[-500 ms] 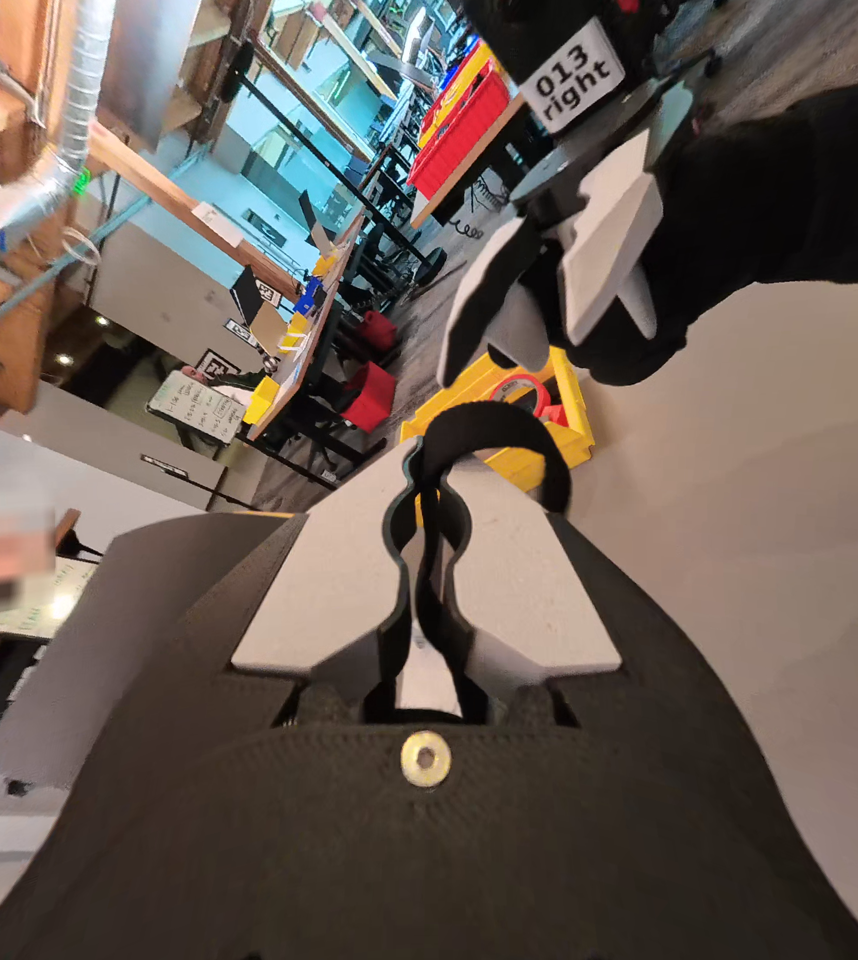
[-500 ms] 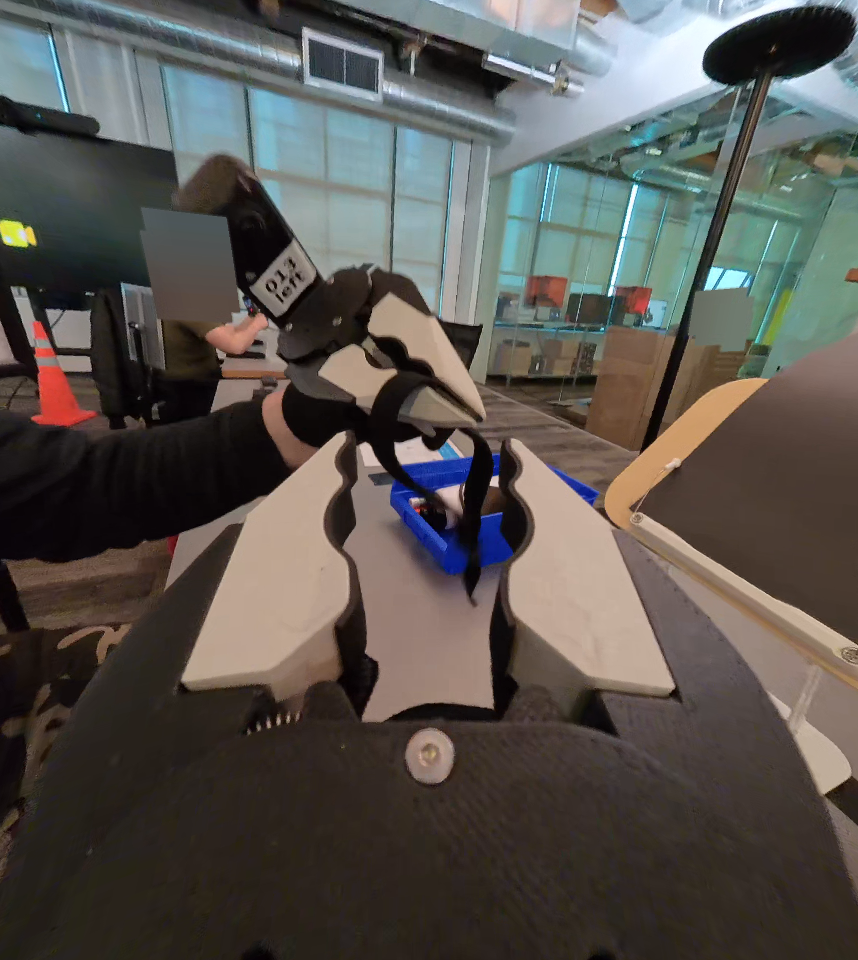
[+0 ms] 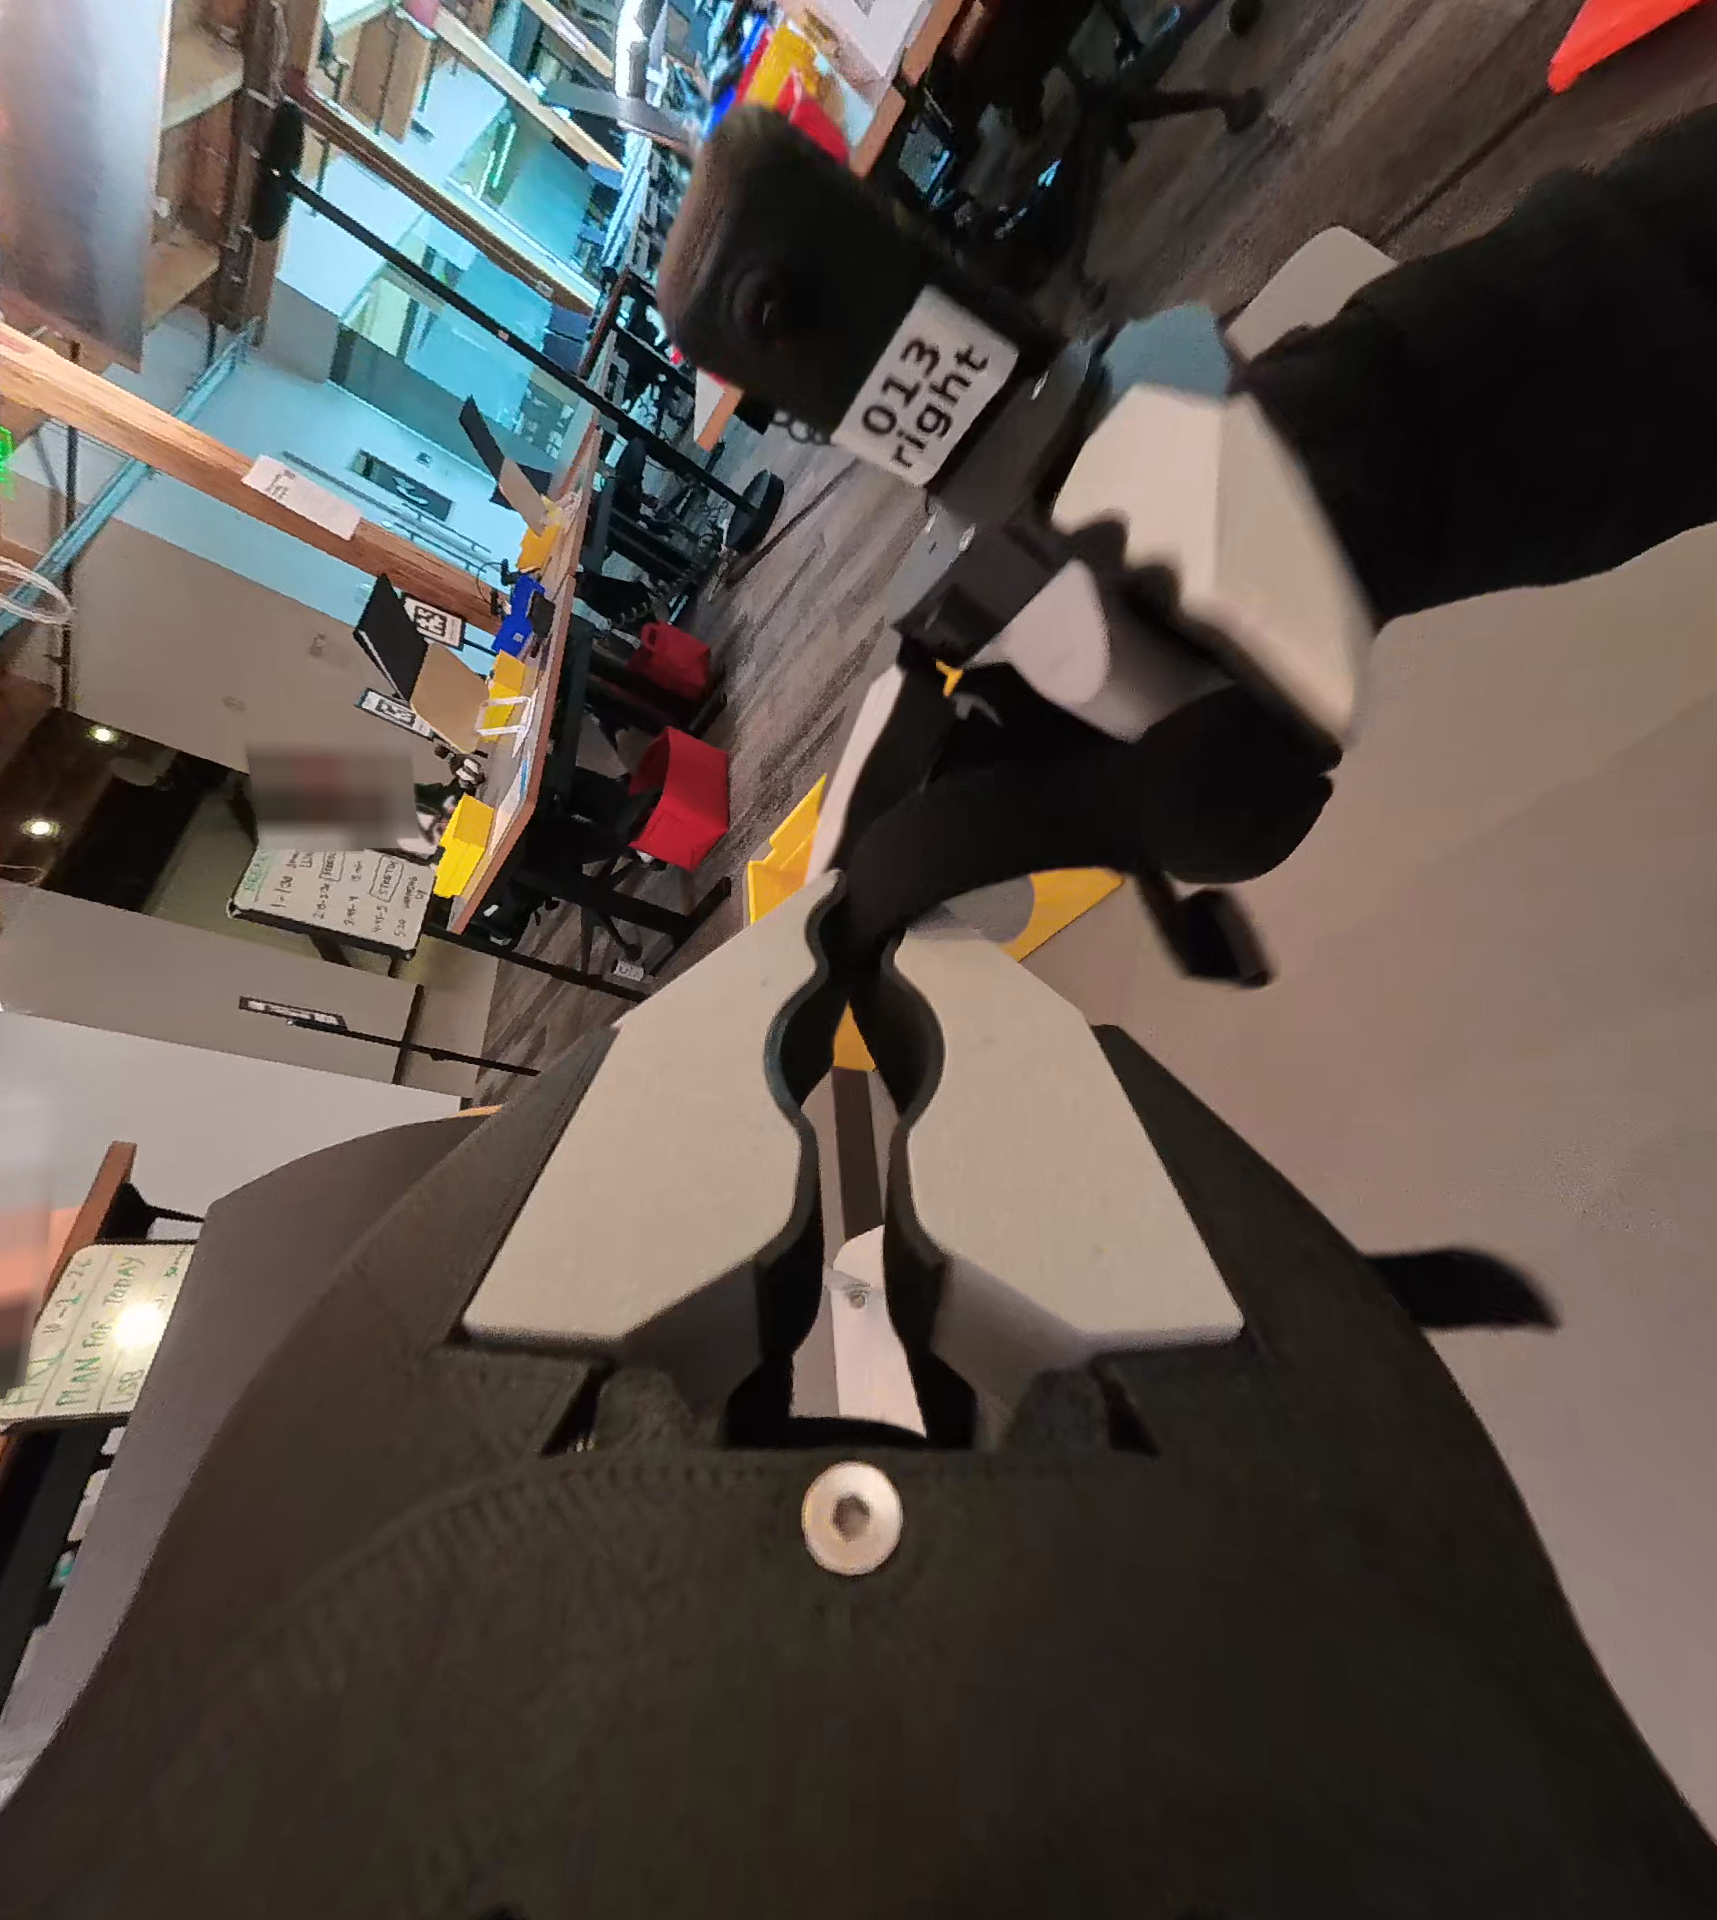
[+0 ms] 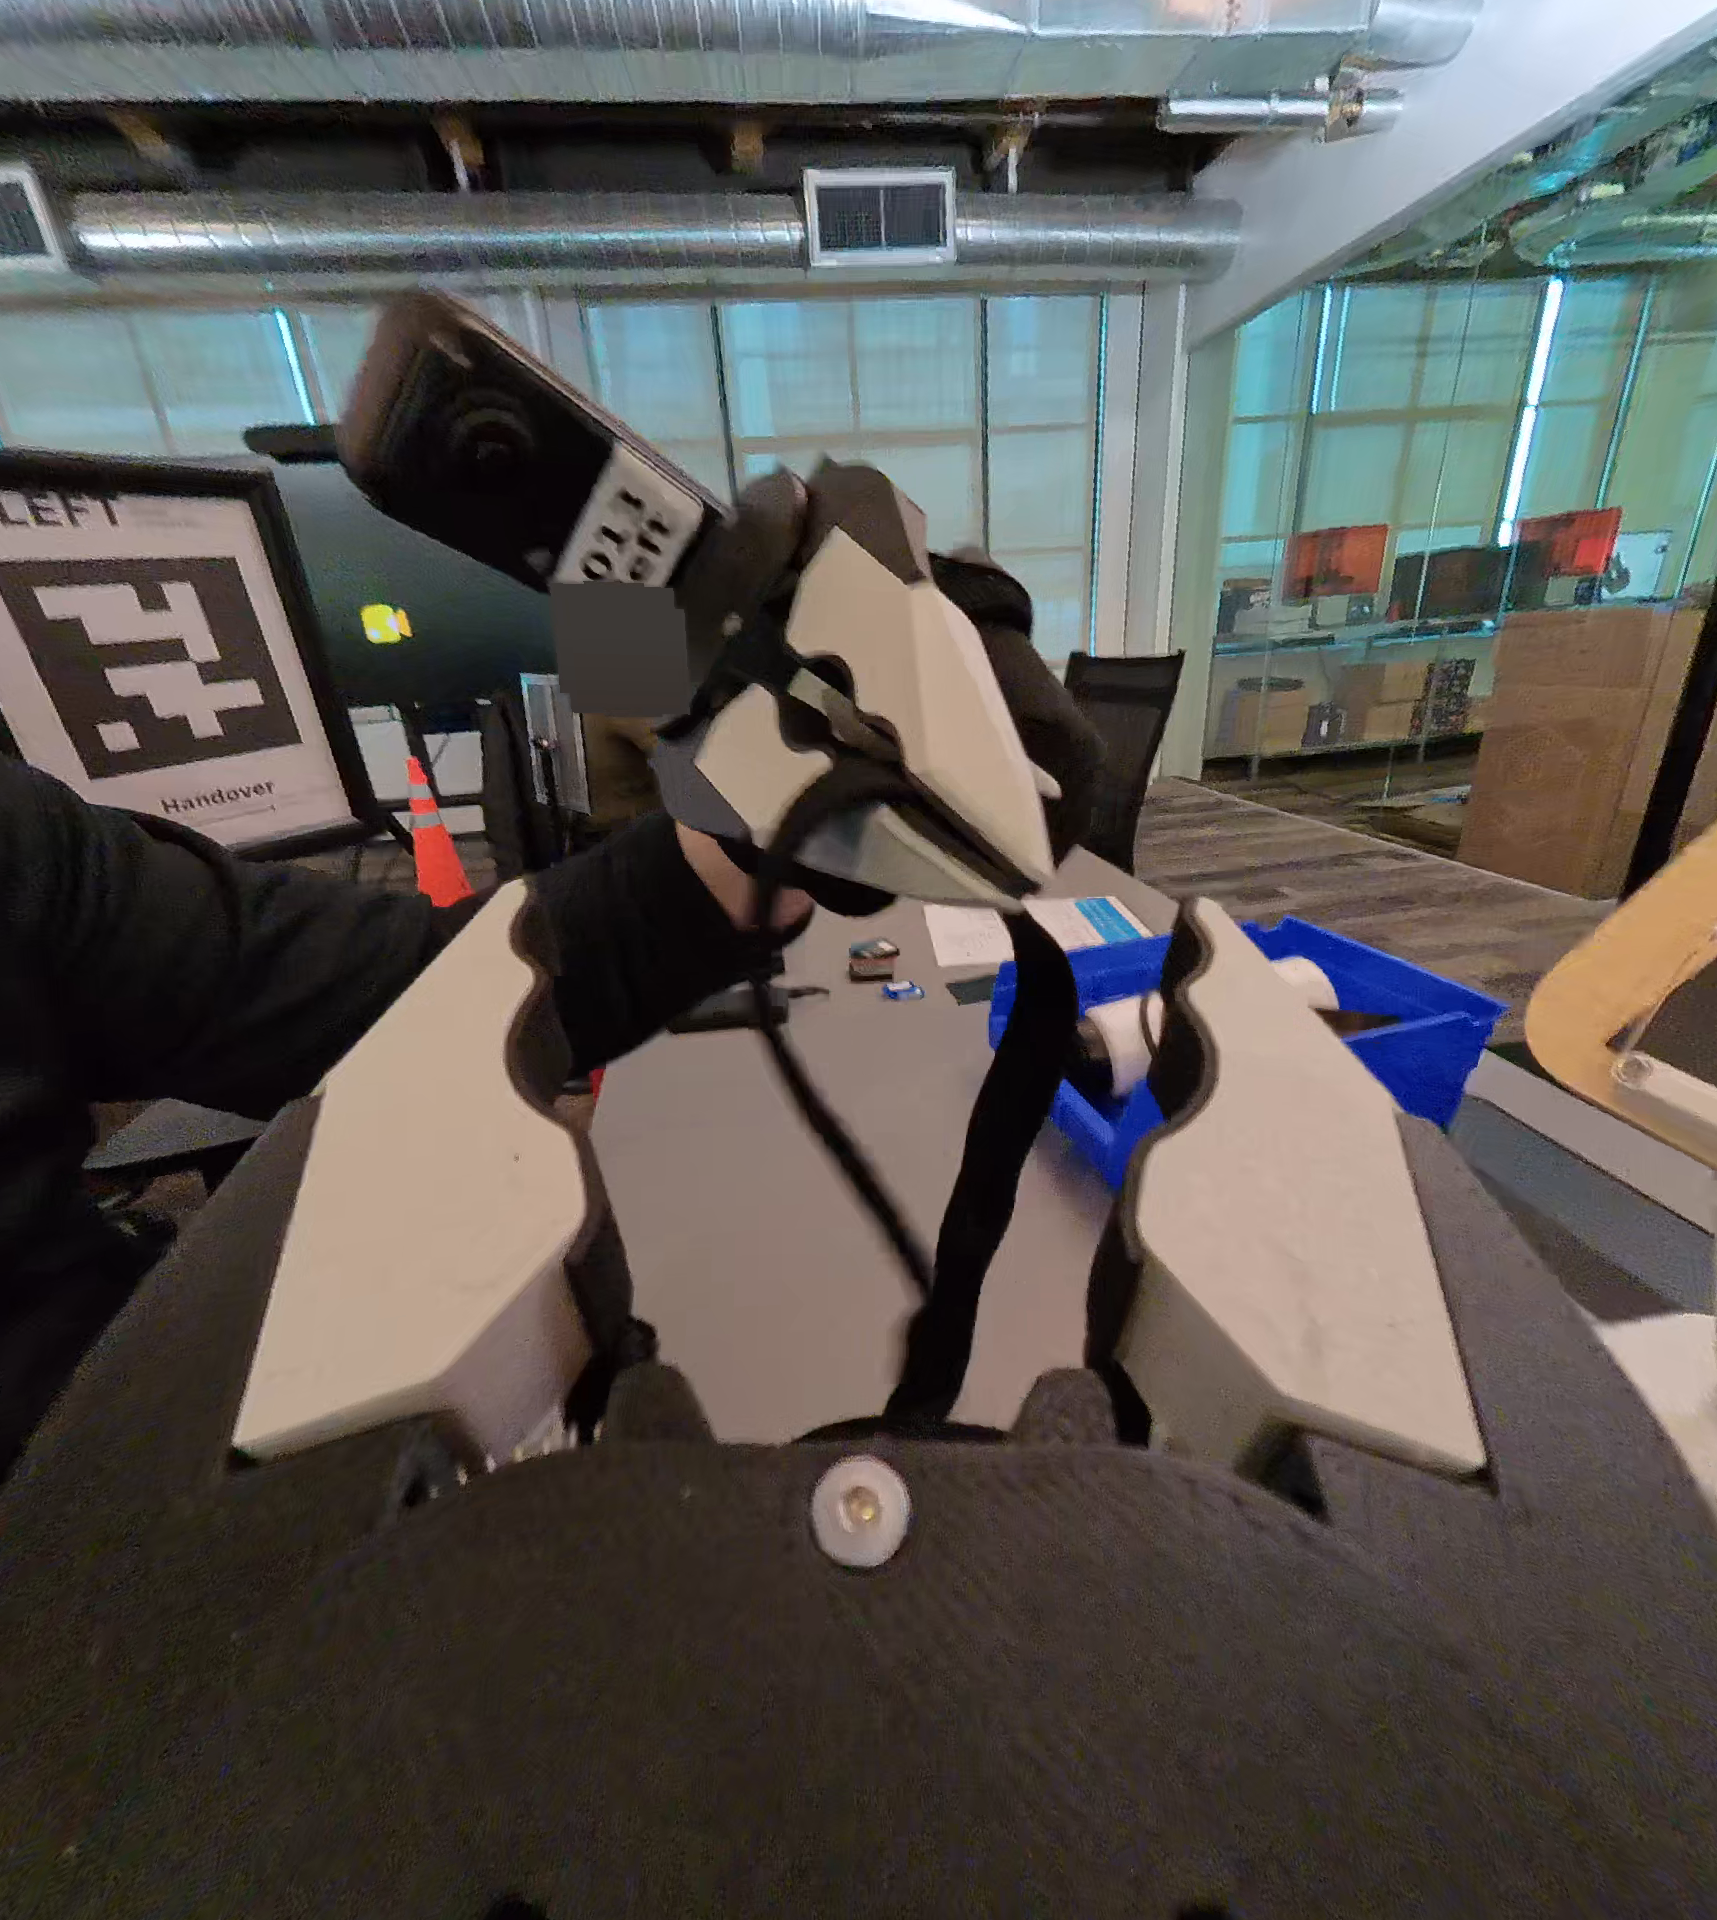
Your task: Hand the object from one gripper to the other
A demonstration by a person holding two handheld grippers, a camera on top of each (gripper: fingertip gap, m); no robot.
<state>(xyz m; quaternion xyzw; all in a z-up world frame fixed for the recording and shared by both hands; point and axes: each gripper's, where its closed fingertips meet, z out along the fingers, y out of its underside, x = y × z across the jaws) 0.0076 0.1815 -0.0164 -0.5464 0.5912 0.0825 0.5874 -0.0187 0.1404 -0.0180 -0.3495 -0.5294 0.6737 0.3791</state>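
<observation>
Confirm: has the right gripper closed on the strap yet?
No: the right gripper fingers stand wide apart, the black strap hanging loose between them.

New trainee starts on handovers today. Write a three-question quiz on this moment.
1. True or false: the right gripper is shut on the strap.
2. Which grips the strap? A) left gripper B) right gripper C) both
3. Fill in: the bin beyond the right gripper, in the right wrist view, is ____ in colour.
Key: 1 false, its jaws stand wide apart; 2 A; 3 blue.
</observation>
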